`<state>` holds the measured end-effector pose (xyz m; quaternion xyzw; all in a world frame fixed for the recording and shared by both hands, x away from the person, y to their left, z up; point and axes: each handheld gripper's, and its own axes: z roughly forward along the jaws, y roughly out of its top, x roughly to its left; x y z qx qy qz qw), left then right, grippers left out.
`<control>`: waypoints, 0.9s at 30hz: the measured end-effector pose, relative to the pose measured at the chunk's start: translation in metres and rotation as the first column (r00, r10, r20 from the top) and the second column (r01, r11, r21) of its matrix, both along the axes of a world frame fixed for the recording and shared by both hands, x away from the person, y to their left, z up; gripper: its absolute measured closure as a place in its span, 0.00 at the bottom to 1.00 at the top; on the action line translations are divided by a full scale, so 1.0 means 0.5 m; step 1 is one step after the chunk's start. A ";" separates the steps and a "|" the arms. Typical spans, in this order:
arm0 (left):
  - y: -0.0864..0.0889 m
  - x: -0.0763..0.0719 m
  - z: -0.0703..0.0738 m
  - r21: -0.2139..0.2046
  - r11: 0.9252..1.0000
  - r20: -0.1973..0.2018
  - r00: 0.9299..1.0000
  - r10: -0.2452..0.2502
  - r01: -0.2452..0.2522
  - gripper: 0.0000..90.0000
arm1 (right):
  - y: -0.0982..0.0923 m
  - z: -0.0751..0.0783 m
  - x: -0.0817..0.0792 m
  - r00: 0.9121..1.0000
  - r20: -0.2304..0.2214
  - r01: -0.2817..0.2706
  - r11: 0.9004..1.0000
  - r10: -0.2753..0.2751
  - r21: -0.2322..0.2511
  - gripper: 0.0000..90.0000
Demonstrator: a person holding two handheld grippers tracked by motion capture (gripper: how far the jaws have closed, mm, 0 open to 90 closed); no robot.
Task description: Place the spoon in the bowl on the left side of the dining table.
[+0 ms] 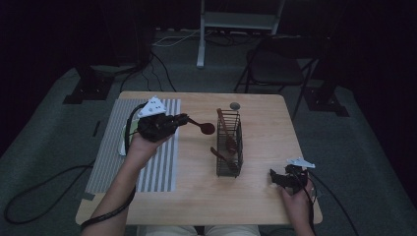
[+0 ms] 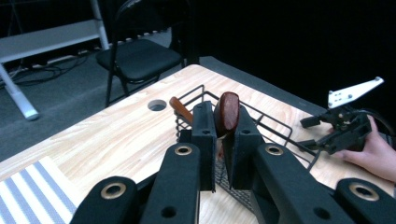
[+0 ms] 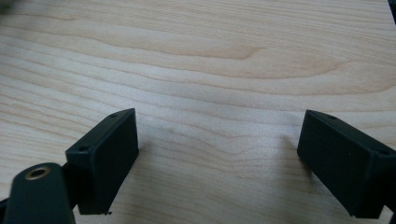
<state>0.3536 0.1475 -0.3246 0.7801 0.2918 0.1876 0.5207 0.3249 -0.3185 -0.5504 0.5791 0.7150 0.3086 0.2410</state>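
My left gripper [image 1: 184, 119] is held above the table just left of a black wire basket [image 1: 238, 147]. It is shut on the handle of a dark wooden spoon [image 1: 205, 128] whose bowl points toward the basket. In the left gripper view the spoon [image 2: 227, 113] stands clamped between the jaws of the left gripper [image 2: 223, 127], with the basket [image 2: 268, 122] right behind. The basket holds wooden utensils [image 1: 227, 135]. My right gripper [image 1: 273, 178] rests open near the table's front right corner. Its jaws [image 3: 219, 158] are wide apart over bare wood.
A grey-and-white striped mat [image 1: 157, 167] covers the table's left side. A round grey hole [image 1: 235, 105] sits behind the basket. Beyond the wooden table [image 1: 265, 123] stand a folding chair [image 1: 278, 66] and a white stand [image 1: 236, 22], with cables on the floor.
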 end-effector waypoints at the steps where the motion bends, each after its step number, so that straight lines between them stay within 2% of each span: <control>1: 0.005 -0.001 0.000 -0.002 1.000 0.002 1.000 0.004 -0.004 0.93 | 0.000 0.000 0.000 1.000 0.000 0.000 1.000 0.000 0.000 0.13; 6: 0.032 0.000 0.001 -0.020 0.999 -0.003 0.999 0.035 -0.035 0.93 | 0.000 0.000 0.000 1.000 0.000 0.000 1.000 0.000 0.000 0.13; 10: 0.054 0.001 -0.006 -0.013 0.997 -0.006 0.997 0.072 -0.072 0.93 | 0.000 0.000 0.000 1.000 0.000 0.000 1.000 0.000 0.000 0.13; 11: 0.063 -0.002 -0.009 -0.008 0.995 0.006 0.995 0.098 -0.098 0.93 | 0.000 0.000 0.000 1.000 0.000 0.000 1.000 0.000 0.000 0.13; 13: 0.071 -0.002 -0.010 -0.005 0.995 0.001 0.995 0.101 -0.101 0.93 | 0.000 0.000 0.000 1.000 0.000 0.000 1.000 0.000 0.000 0.13; 17: 0.099 -0.005 -0.019 -0.016 0.989 0.003 0.989 0.146 -0.146 0.93 | 0.000 0.000 0.000 1.000 0.000 0.000 1.000 0.000 0.000 0.13; 19: 0.107 -0.004 -0.022 -0.020 0.989 -0.006 0.989 0.146 -0.146 0.93 | 0.000 0.000 0.000 1.000 0.000 0.000 1.000 0.000 0.000 0.13; 22: 0.127 -0.008 -0.030 -0.020 0.980 0.007 0.980 0.198 -0.197 0.93 | 0.000 0.000 0.000 1.000 0.001 0.001 1.000 -0.001 0.001 0.13; 23: 0.136 -0.010 -0.033 -0.030 0.977 0.007 0.978 0.210 -0.209 0.93 | 0.000 0.000 0.000 1.000 0.001 0.000 1.000 0.000 0.001 0.13; 24: 0.143 -0.010 -0.035 -0.032 0.978 0.000 0.978 0.208 -0.208 0.93 | 0.000 0.000 0.000 1.000 0.001 0.000 1.000 0.000 0.001 0.13; 25: 0.152 -0.012 -0.038 -0.032 0.972 0.006 0.973 0.232 -0.231 0.93 | 0.000 0.000 0.000 1.000 0.001 0.000 1.000 0.000 0.000 0.13; 27: 0.167 -0.012 -0.044 -0.032 0.969 -0.005 0.970 0.243 -0.243 0.93 | 0.000 0.000 0.000 1.000 0.001 0.000 1.000 0.000 0.000 0.13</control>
